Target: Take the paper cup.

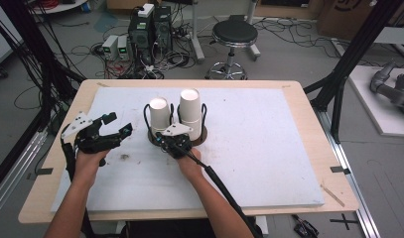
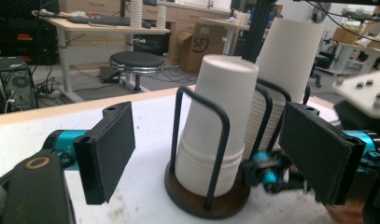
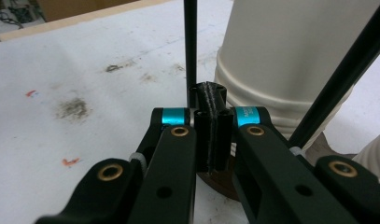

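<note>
A dark round cup holder [image 1: 203, 137] with black wire uprights stands mid-table and holds two stacks of upside-down white paper cups, a shorter left stack [image 1: 159, 116] and a taller right stack [image 1: 190, 109]. My right gripper [image 1: 166, 141] is shut, its tips down at the holder's base [image 3: 215, 179] right beside a wire upright [image 3: 191, 46] and the ribbed rims of a stack [image 3: 290, 60]. Whether the pads pinch the wire I cannot tell. My left gripper [image 1: 118, 124] is open to the left of the holder, and in its own view the nearer stack [image 2: 215, 121] stands beyond the wide-apart pads [image 2: 108, 149].
A white board [image 1: 269, 148] covers most of the wooden table [image 1: 308, 104], with some dirty smudges [image 1: 124, 156] near my left hand. Behind the table on the floor are a black stool [image 1: 233, 34], computer boxes [image 1: 147, 29] and cables. A black frame post [image 1: 348, 64] rises at right.
</note>
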The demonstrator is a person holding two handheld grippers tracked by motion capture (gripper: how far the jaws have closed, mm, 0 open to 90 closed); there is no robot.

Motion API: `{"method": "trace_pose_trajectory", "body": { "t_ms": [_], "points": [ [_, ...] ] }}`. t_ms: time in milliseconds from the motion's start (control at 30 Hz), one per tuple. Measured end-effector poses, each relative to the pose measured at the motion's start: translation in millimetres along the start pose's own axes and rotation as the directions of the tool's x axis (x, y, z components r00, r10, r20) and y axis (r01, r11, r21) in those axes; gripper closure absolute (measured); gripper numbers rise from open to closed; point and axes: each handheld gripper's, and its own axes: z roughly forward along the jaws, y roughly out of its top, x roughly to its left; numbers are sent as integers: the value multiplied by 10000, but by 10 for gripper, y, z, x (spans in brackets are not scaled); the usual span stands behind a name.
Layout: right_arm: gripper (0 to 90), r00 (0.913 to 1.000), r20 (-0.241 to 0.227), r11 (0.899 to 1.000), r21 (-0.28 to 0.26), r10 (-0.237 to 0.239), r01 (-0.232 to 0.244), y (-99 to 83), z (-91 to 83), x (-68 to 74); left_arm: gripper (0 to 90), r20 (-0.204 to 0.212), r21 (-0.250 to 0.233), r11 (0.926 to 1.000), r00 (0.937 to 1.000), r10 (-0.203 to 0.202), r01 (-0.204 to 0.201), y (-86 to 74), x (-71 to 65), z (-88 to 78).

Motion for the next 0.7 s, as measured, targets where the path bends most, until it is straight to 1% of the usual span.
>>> {"method": "trace_pose_trajectory", "body": {
  "t_ms": [133, 167, 233, 267, 300, 367, 400, 467, 600, 667, 700],
  "points": [
    [900, 9990, 179, 9991, 99, 401, -402, -30, 47, -16, 185, 155, -4, 10000, 9999, 29, -29, 119, 20, 87],
    [900, 9989, 202, 9991, 86, 417, -418, -35, 52, -25, 185, 197, 11, 10000, 9998, 48, -48, 143, 23, 115],
    [900, 9978, 294, 9981, 85, 601, -604, -40, 59, -34, 185, 259, 62, 10000, 9996, 71, -72, 169, 29, 156],
    [900, 9978, 294, 9981, 85, 601, -604, -40, 59, -34, 185, 259, 62, 10000, 9996, 71, -72, 169, 29, 156],
    [900, 9967, 397, 9974, 98, 703, -707, -42, 58, -38, 185, 357, 119, 9999, 9994, 36, -40, 195, 33, 215],
    [900, 9959, 381, 9966, 31, 822, -824, -41, 57, -48, 185, 454, 259, 9996, 9989, 79, -91, 223, 35, 274],
    [900, 9955, 396, 9963, 3, 860, -861, -39, 56, -48, 185, 492, 360, 9993, 9987, 102, -120, 240, 37, 304],
    [900, 9961, 419, 9969, 6, 782, -783, -39, 56, -48, 185, 560, 450, 9988, 9983, 162, -187, 278, 34, 367],
    [900, 9938, 446, 9947, 3, 1022, -1023, -39, 46, -49, 185, 668, 680, 9969, 9972, 346, -391, 364, 24, 494],
    [900, 9933, 472, 9944, 0, 1055, -1057, -39, 45, -45, 185, 752, 823, 9956, 9964, 385, -446, 399, 13, 562],
    [900, 9930, 467, 9940, -8, 1089, -1090, -40, 45, -46, 185, 826, 834, 9950, 9955, 474, -543, 407, 7, 593]
  ]
}}
